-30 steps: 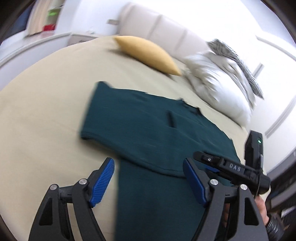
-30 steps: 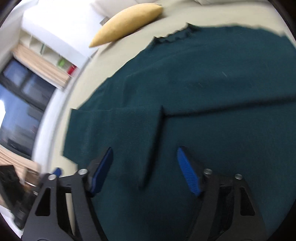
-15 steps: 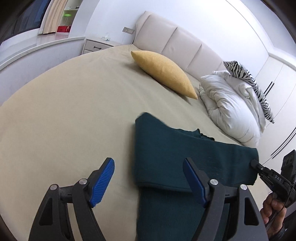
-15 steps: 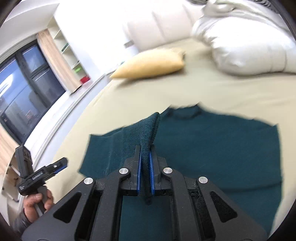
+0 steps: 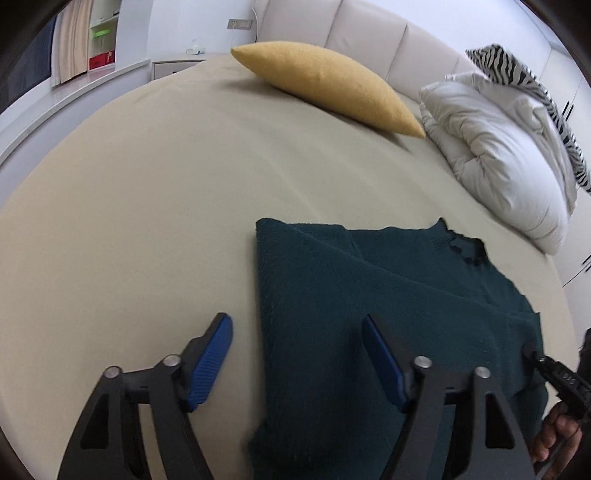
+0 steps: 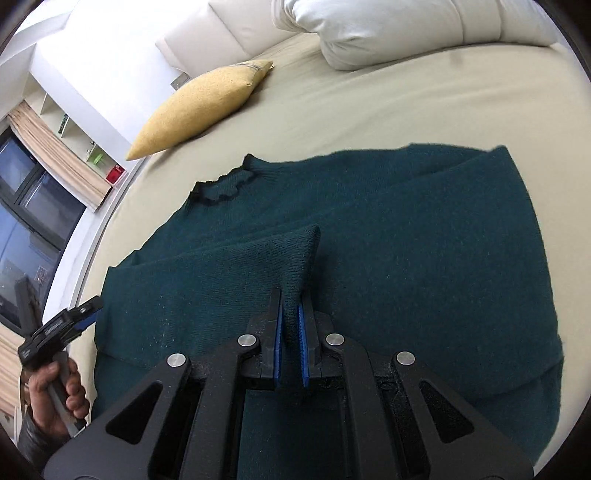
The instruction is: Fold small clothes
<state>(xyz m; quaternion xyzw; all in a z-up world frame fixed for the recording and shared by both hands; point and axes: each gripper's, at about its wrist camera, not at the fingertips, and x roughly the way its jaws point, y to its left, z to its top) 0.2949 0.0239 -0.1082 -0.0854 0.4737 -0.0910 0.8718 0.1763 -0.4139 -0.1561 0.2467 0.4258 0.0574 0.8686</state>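
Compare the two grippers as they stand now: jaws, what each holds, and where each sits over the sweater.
The left gripper has its jaws wide apart and holds nothing; the right gripper is shut on a pinched ridge of the green sweater. The left straddles the sweater's folded side edge, one finger over the beige bed sheet; the right sits over the middle of the garment. Both have black frames and blue finger pads.

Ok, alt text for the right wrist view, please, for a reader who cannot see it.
The right gripper is shut on a raised cuff of a dark green sweater spread on a beige bed. A yellow cushion and white duvet lie beyond it; at the left edge a hand holds the left gripper, open.
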